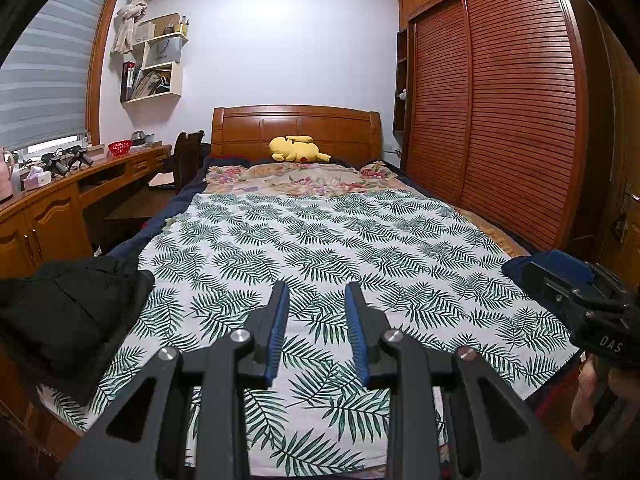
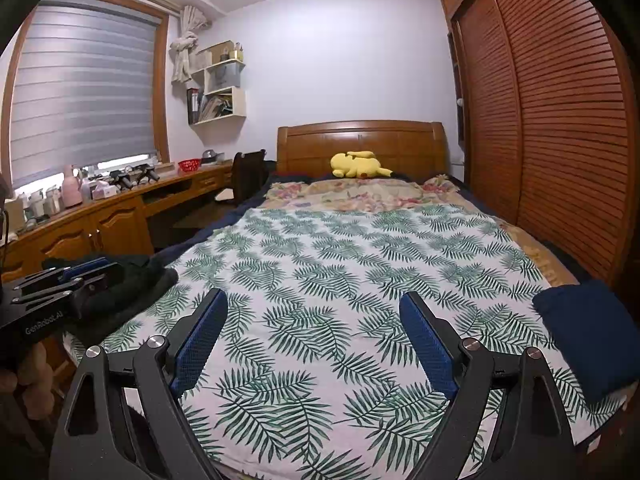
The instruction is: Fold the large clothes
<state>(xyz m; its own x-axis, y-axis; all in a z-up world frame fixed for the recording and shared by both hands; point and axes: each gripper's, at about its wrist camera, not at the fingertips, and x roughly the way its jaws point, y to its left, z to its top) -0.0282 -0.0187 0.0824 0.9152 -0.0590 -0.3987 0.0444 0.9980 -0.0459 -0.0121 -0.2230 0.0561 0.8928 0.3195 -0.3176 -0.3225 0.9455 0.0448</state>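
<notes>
A leaf-print sheet (image 1: pixel 320 240) (image 2: pixel 340 256) lies flat over the bed. A crumpled black garment (image 1: pixel 68 312) (image 2: pixel 136 284) sits on its near left corner. A folded navy garment (image 2: pixel 588 336) rests on the near right corner, and in the left wrist view only its edge (image 1: pixel 516 270) shows. My left gripper (image 1: pixel 318 292) hovers over the sheet's near edge, jaws narrowly open, nothing between them. My right gripper (image 2: pixel 313 296) stands wide open above the sheet and is empty. Each view shows the other gripper at its side.
A yellow plush toy (image 1: pixel 298 149) lies by the wooden headboard (image 1: pixel 296 128), on a floral cover (image 1: pixel 296 178). Slatted wardrobe doors (image 1: pixel 500 120) run along the right. A wooden desk (image 1: pixel 60 200) with clutter and a chair (image 1: pixel 188 160) stand left.
</notes>
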